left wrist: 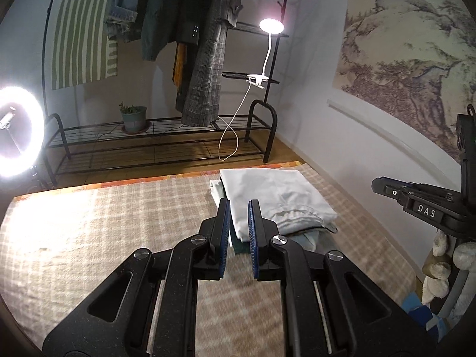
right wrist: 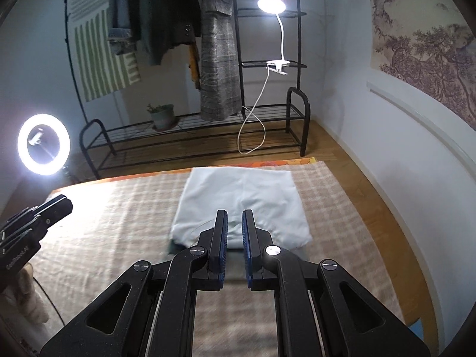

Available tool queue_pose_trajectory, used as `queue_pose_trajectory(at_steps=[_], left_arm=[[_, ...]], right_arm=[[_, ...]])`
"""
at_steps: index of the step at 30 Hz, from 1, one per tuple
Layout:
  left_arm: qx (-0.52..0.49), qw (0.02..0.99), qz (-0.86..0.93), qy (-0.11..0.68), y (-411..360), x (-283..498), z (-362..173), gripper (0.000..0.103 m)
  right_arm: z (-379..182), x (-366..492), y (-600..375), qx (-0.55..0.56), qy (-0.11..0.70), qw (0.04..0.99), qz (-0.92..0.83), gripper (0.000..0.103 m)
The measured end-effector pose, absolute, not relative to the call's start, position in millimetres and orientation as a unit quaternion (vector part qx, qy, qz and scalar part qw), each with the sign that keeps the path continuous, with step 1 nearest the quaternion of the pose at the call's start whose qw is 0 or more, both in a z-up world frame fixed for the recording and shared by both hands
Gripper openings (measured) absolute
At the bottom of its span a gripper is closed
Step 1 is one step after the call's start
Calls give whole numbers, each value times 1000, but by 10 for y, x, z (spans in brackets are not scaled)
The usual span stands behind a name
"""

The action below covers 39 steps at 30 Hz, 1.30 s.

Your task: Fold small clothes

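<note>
Right wrist view: folded white garment (right wrist: 242,205) tops a small stack on the plaid blanket (right wrist: 119,223), likely parked at the far edge to clear folding space. Right gripper (right wrist: 235,229) and left gripper (left wrist: 239,223) hover empty, fingers nearly together.

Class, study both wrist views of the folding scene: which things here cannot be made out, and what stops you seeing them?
- Dark garment under the white folded cloth: left view, mostly covered; type unclear.
- Same pile's near edge: right view, hidden behind the right gripper.
- Blanket in the foreground: both views, blurred.
- Pale fluffy items: left view, cut by the edge.
- Person's hands: outside both views.
</note>
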<state>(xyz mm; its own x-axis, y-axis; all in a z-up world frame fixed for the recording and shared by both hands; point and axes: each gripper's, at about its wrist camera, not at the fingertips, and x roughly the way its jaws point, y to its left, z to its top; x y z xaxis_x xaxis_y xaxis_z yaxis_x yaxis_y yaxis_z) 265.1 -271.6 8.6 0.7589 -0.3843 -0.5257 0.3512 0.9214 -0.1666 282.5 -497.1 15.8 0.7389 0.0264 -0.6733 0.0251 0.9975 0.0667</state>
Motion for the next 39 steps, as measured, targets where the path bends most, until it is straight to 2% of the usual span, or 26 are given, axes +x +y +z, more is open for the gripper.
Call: queue_pose_trajectory(at_steps=[7, 8, 10, 13, 17, 19, 20, 22, 26, 27, 30, 33, 35, 36, 39], left_arm=[[-19, 937, -208, 281, -2400, 2109, 140, 9], [-18, 936, -210, 281, -2357, 2035, 138, 9], [-13, 936, -213, 280, -2276, 1906, 131, 10], [-10, 936, -215, 278, -2167, 1730, 85, 15], [-5, 934, -217, 282, -2035, 1537, -23, 16], [-5, 933, -217, 286, -1974, 1464, -83, 18], [-5, 933, -217, 287, -1943, 1435, -113, 20], [-3, 935, -214, 284, -1896, 1389, -164, 34], [0, 937, -211, 278, -1850, 1342, -237, 38], [-1, 937, -212, 278, -1837, 1341, -253, 43], [0, 938, -211, 277, -1832, 1334, -275, 52], [7, 937, -211, 280, -1836, 1310, -330, 54], [10, 936, -212, 281, -1845, 1292, -353, 61], [12, 937, -210, 279, -1849, 1277, -358, 65], [16, 939, -209, 274, -1867, 1242, -359, 68]], right_arm=[[275, 2314, -4626, 38, 347, 937, 3, 9], [284, 2184, -4533, 37, 342, 939, 2, 12], [286, 2109, -4481, 36, 337, 941, -2, 31], [267, 1958, -4380, 33, 324, 946, -12, 34], [180, 1810, -4274, 42, 322, 946, -17, 35], [127, 1752, -4226, 51, 324, 945, -16, 40], [53, 1715, -4199, 60, 326, 943, -16, 41], [21, 1679, -4172, 64, 328, 943, -17, 42], [-112, 1638, -4141, 72, 337, 939, -23, 43], [-135, 1632, -4145, 73, 338, 938, -25, 43], [-181, 1646, -4149, 72, 336, 938, -33, 49], [-216, 1651, -4120, 62, 334, 940, -38, 51], [-223, 1647, -4117, 61, 334, 940, -38, 54], [-228, 1643, -4119, 60, 334, 940, -39, 59], [-229, 1642, -4139, 61, 331, 941, -44, 63]])
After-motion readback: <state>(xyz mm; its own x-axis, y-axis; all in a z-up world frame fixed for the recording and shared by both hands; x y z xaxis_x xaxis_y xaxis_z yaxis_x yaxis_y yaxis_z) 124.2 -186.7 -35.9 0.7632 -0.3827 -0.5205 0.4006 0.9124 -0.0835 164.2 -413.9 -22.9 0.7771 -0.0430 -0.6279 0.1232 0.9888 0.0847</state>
